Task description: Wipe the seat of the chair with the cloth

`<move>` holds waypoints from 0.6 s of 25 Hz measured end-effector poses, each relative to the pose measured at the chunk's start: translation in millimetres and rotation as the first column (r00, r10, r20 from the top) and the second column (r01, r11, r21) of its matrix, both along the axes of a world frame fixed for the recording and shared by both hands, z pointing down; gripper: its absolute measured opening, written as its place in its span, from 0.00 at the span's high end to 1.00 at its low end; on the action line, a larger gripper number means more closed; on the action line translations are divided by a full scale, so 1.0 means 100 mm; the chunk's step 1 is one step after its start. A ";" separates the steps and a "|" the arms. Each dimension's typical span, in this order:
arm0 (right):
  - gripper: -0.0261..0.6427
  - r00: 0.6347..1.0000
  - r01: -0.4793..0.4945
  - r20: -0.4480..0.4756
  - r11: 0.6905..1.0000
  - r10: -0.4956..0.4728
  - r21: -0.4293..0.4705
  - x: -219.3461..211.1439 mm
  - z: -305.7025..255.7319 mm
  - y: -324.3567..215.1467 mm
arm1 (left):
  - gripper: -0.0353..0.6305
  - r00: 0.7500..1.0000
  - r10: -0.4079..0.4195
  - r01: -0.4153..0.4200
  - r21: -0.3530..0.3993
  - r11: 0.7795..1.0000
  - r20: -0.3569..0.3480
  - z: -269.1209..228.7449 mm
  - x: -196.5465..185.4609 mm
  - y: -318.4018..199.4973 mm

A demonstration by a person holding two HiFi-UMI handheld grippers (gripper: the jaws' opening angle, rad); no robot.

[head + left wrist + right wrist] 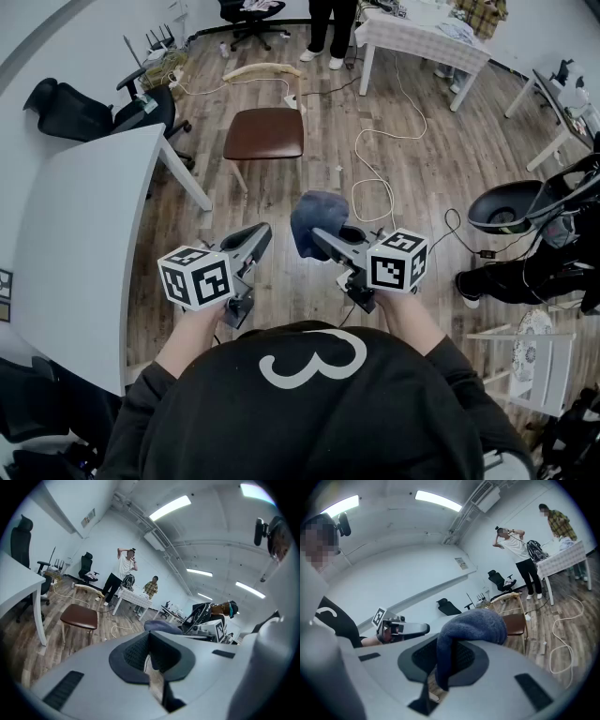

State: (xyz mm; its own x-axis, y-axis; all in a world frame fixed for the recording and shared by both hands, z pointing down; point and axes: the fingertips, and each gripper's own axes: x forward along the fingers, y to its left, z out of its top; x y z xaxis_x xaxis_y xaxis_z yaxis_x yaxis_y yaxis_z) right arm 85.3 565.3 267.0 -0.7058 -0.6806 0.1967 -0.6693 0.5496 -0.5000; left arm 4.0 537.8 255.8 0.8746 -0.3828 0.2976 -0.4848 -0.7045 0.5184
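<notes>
Chair (265, 133), brown seat, stands on wood floor (412, 169). Right gripper (325, 240) on near side of chair, well apart from it, jaws clenched on dark blue cloth (314, 216). Cloth bunches over jaw tips, one fold hanging down between them. Left gripper (259, 234) also short of chair, jaws pressed together, nothing between. White table (84, 234) left of chair.

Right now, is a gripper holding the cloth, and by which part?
The right gripper pinches the blue cloth by one end, the rest bunched above; the left gripper holds nothing.
</notes>
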 end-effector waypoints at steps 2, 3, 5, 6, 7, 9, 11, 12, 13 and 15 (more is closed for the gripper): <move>0.89 1.000 -0.005 0.006 1.000 0.005 0.002 0.00 0.00 -0.03 | 0.93 1.000 -0.002 0.002 0.004 1.000 0.002 -0.02 -0.02 -0.03; 0.89 1.000 -0.007 0.008 1.000 0.007 0.004 -0.01 -0.01 -0.04 | 0.93 1.000 -0.002 0.002 0.007 1.000 0.004 -0.03 -0.03 -0.04; 0.89 1.000 -0.007 0.007 1.000 0.007 0.008 -0.01 -0.01 -0.03 | 0.93 1.000 -0.001 0.001 0.010 1.000 0.006 -0.03 -0.05 -0.03; 0.89 1.000 -0.005 0.006 1.000 0.005 0.010 -0.01 -0.02 -0.01 | 0.93 1.000 0.000 0.000 0.011 1.000 0.005 -0.03 -0.05 -0.01; 0.89 1.000 -0.003 0.007 1.000 0.003 0.013 0.00 -0.03 0.00 | 0.93 1.000 0.000 0.000 0.015 1.000 0.004 -0.04 -0.04 0.01; 0.89 1.000 0.002 0.009 1.000 -0.002 0.019 0.01 -0.05 0.01 | 0.93 1.000 -0.005 0.005 0.026 1.000 0.004 -0.06 -0.04 0.03; 0.89 1.000 0.005 0.006 1.000 -0.005 0.022 0.00 -0.06 0.00 | 0.93 1.000 -0.011 0.011 0.030 0.999 0.008 -0.07 -0.07 0.03; 0.89 1.000 0.007 0.004 1.000 -0.007 0.023 -0.01 -0.06 -0.01 | 0.93 1.000 -0.012 0.012 0.026 1.000 0.011 -0.05 -0.08 0.02; 0.89 1.000 0.009 0.002 1.000 -0.009 0.021 -0.02 -0.05 -0.01 | 0.93 1.000 -0.010 0.010 0.018 1.000 0.013 -0.03 -0.09 0.01; 0.89 1.000 0.012 0.005 1.000 -0.013 0.016 -0.02 -0.03 -0.01 | 0.93 1.000 -0.002 0.002 -0.002 1.000 0.011 0.01 -0.08 0.01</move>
State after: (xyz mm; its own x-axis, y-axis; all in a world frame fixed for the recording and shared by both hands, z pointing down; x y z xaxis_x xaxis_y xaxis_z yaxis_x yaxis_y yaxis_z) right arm 82.9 564.3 263.7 -0.7152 -0.6747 0.1822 -0.6599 0.5660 -0.4942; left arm -4.4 538.3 256.6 0.8706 -0.3841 0.3075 -0.4916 -0.7027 0.5143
